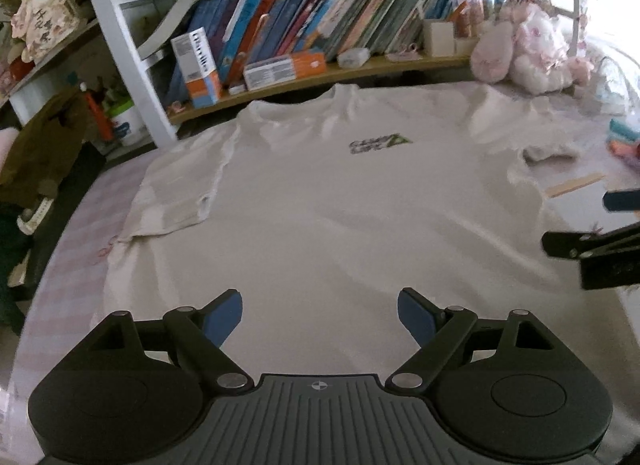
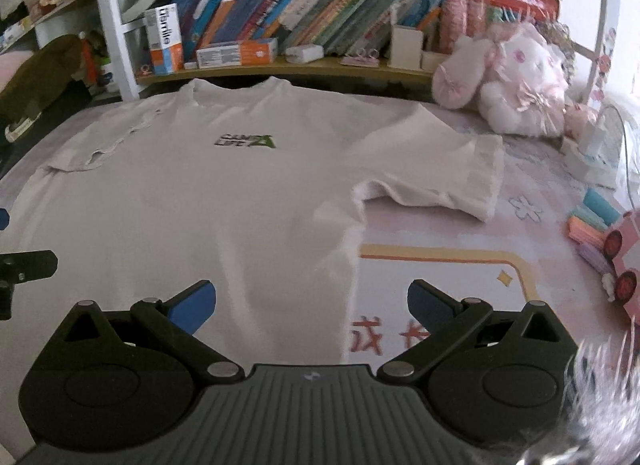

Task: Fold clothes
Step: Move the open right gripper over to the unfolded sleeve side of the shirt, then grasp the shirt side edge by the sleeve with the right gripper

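Note:
A white T-shirt (image 1: 320, 209) with a small dark and green chest print lies flat and face up on the table, collar toward the bookshelf, both short sleeves spread out. My left gripper (image 1: 320, 315) hovers above the shirt's lower body, jaws wide open, nothing between them. In the right wrist view the same T-shirt (image 2: 208, 201) fills the left and middle. My right gripper (image 2: 312, 305) hangs open over the shirt's lower right side edge, nothing between its blue pads. The right gripper (image 1: 596, 253) also shows at the right edge of the left wrist view.
A bookshelf (image 1: 320, 73) packed with books and boxes stands right behind the collar. A pink plush toy (image 2: 516, 81) sits at the back right. Coloured pastel blocks (image 2: 592, 221) and a pink toy lie at the right. The pink patterned mat (image 2: 460, 265) shows beside the shirt.

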{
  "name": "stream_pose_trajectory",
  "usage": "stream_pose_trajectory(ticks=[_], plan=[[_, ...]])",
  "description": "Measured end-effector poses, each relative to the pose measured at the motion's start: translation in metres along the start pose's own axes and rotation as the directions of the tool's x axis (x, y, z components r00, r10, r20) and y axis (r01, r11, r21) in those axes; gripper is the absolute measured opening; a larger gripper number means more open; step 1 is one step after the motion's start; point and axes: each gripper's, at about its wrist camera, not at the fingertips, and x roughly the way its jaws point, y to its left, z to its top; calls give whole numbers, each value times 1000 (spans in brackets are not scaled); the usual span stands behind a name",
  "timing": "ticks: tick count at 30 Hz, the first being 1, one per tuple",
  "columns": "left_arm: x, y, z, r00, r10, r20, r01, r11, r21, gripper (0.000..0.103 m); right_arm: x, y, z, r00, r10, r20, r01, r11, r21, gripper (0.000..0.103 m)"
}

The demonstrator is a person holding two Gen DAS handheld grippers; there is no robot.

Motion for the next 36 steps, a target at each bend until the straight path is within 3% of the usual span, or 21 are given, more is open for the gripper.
stream_pose_trajectory(ticks=[8,16,27,36], plan=[[7,-4,3,1000,8,24,-5,993,-117,88,-4,-22,-3,1000,-4,0,4,998,55,103],[23,4,6,1000,2,17,1,988,-157,88,-6,-29,-3,999,-49,-7,49,994,97,103],[37,1,5,999,-37,24,39,997,-68,88,-3,-46,7,993,-118,-22,120,968,220,103],[36,15,-1,999,-35,27,37,997,-73,88,-1,-67,13,981,-186,-46,191,933,306,103]])
